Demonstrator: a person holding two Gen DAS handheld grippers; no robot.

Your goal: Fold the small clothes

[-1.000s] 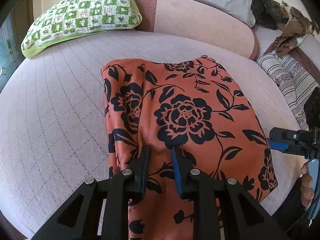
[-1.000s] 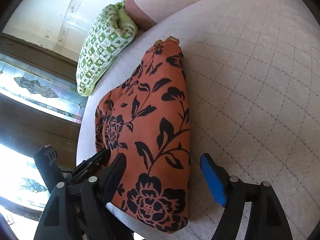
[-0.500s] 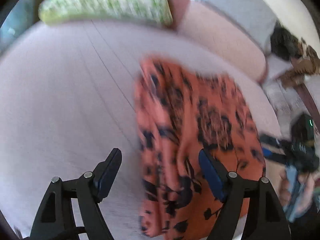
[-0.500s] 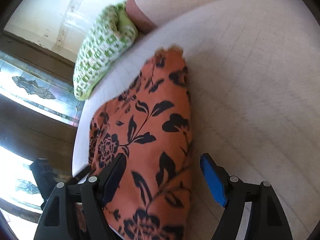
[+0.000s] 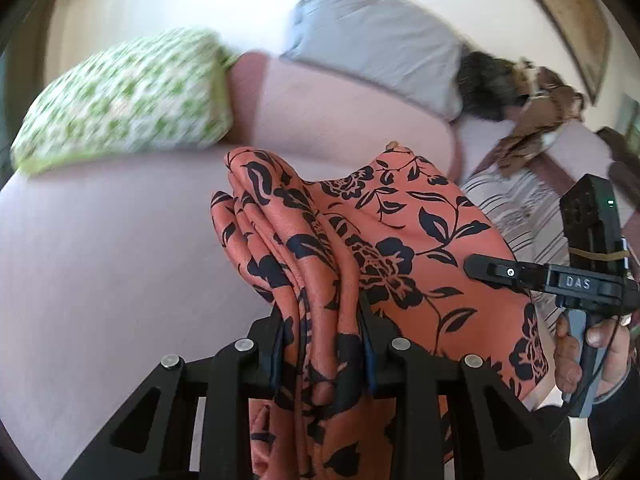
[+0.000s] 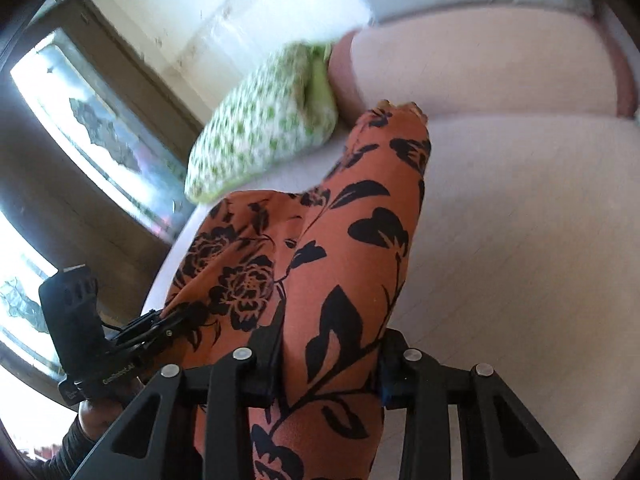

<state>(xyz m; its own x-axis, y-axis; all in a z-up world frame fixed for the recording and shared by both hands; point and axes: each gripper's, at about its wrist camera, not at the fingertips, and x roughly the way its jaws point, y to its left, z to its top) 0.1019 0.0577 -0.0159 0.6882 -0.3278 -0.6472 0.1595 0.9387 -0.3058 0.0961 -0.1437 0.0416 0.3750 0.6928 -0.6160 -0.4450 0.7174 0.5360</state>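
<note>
An orange garment with black flowers (image 5: 404,240) lies on the pale quilted bed (image 5: 100,264), its near edge lifted. My left gripper (image 5: 322,340) is shut on a bunched fold of the garment's left near corner. My right gripper (image 6: 330,356) is shut on the garment's (image 6: 360,248) right near edge. The right gripper also shows in the left wrist view (image 5: 520,276), and the left gripper shows in the right wrist view (image 6: 160,328). The cloth hangs between the two grippers and its far end (image 6: 396,120) rests on the bed.
A green checked pillow (image 5: 132,100), a pink bolster (image 5: 340,112) and a grey pillow (image 5: 376,36) lie at the head of the bed. Striped cloth (image 5: 520,208) and brown clothes (image 5: 536,120) lie at the right. A window (image 6: 100,128) is at the left.
Both grippers were open half a second ago. Both have closed on the garment's near edge and raised it off the bed.
</note>
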